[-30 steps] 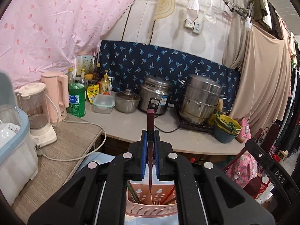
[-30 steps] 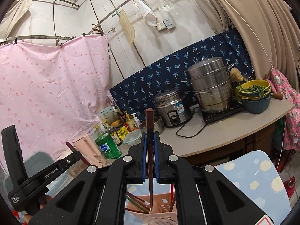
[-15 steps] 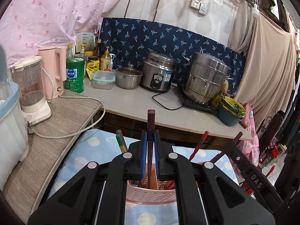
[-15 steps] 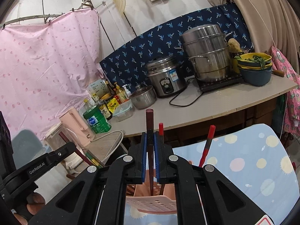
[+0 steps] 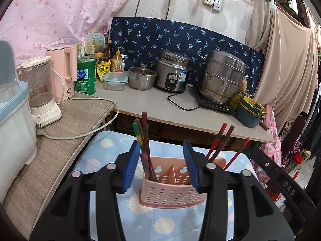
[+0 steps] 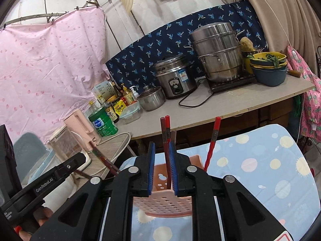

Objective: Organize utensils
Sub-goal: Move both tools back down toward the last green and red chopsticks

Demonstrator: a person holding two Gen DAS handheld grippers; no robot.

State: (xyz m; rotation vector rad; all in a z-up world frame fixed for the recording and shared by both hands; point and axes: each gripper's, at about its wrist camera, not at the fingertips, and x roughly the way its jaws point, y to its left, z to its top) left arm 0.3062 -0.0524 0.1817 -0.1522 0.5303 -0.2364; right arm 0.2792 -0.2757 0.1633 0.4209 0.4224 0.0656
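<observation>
Standing in the pink holder (image 5: 172, 182), which sits on the spotted cloth (image 5: 96, 160) near the counter (image 5: 152, 104), are all the chopsticks in view. One bunch (image 5: 144, 140) leans in the left compartment, and the red ones (image 5: 220, 140) lean out to the right. The left gripper (image 5: 163, 163) has its jaws opening, wide now; the left bunch rises just beside its left pad, and nothing is gripped. The right gripper (image 6: 162, 165) is also opening, its gap narrower; two chopsticks (image 6: 166, 138) stand between the pads, seemingly already let go, though contact with the right pad cannot be ruled out. No loose utensils show on the cloth, so the sorting looks nearly done; what remains, I judge, is drawing both grippers clear.
</observation>
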